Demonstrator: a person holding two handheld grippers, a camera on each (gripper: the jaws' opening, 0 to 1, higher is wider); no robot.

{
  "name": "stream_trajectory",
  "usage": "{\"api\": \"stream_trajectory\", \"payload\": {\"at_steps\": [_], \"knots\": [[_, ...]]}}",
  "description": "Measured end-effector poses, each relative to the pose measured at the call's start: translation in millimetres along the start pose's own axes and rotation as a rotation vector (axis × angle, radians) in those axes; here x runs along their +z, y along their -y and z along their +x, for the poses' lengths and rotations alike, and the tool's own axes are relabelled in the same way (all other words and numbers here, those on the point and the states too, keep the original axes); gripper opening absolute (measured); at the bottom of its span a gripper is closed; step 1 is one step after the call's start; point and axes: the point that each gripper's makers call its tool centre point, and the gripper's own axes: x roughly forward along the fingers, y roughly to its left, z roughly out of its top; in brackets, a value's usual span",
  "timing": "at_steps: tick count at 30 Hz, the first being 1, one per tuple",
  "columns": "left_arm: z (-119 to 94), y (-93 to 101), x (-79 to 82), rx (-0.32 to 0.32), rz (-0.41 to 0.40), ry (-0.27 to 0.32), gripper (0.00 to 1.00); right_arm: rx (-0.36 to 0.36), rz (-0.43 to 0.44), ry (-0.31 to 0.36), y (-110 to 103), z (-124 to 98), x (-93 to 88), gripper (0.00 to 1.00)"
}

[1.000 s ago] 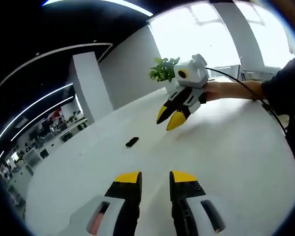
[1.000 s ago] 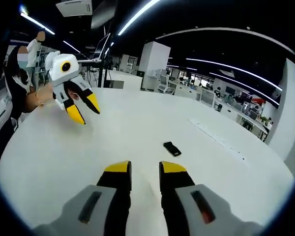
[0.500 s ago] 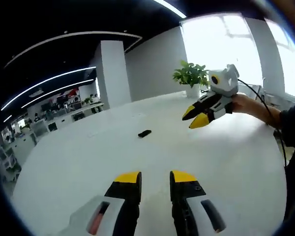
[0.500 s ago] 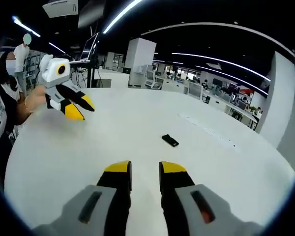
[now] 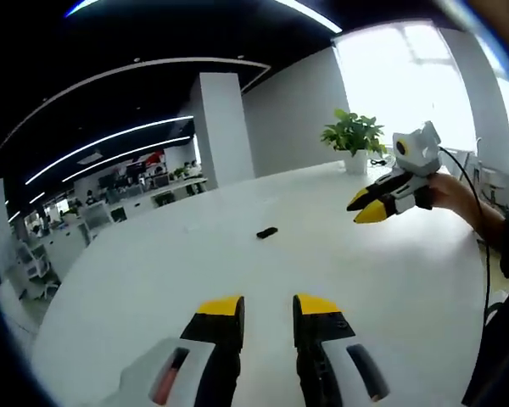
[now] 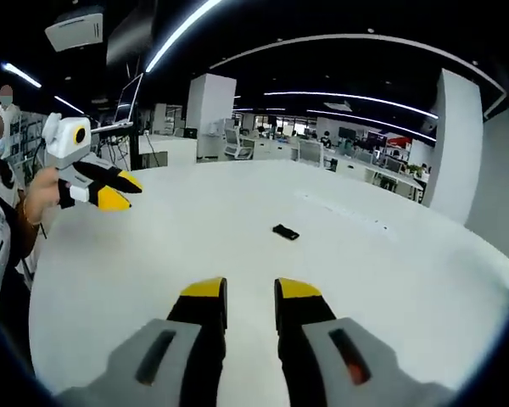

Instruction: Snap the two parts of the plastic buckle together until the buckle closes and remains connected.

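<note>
A small black buckle [image 5: 267, 231] lies flat on the white round table [image 5: 153, 280], far ahead of my left gripper [image 5: 267, 305]. That gripper is open, with a narrow gap and nothing between its yellow tips. My right gripper [image 5: 365, 208] hovers above the table at the right, held by a hand, its jaws slightly apart and empty. In the right gripper view the buckle [image 6: 285, 231] rests mid-table beyond my right gripper [image 6: 250, 290]. My left gripper [image 6: 123, 191] floats at the far left. I cannot tell whether the buckle is one piece or two.
A potted plant [image 5: 355, 140] stands at the table's far edge near a bright window. A white pillar [image 5: 220, 127] and office desks lie beyond the table. The person's hand [image 6: 38, 195] and sleeve are at the left edge. The table's surface [image 6: 390, 271] is wide and bare around the buckle.
Both cameras have drawn back and levelled out, so each view's other gripper now sits farther off to the side. The buckle rests at the same spot on the table. Nothing was grasped.
</note>
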Motion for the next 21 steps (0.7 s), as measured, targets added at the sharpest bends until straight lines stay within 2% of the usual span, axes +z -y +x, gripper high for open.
{"api": "stream_trajectory", "payload": {"at_steps": [5, 8, 15, 21], "knots": [[-3.8, 1.4, 0.3, 0.016, -0.021, 0.015, 0.24, -0.024, 0.025, 0.017, -0.2, -7.5, -0.3, 0.22], [-7.8, 5.7, -3.2, 0.021, -0.025, 0.011, 0.25, -0.067, -0.025, 0.031, -0.9, -16.1, 1.9, 0.22], [-20.1, 14.7, -1.1, 0.032, -0.057, 0.039, 0.26, -0.075, -0.011, 0.046, -15.0, -30.3, 3.1, 0.22], [-32.9, 15.5, -2.5, 0.082, -0.044, 0.045, 0.27, -0.091, 0.009, 0.055, -32.1, -46.0, 2.7, 0.22]]}}
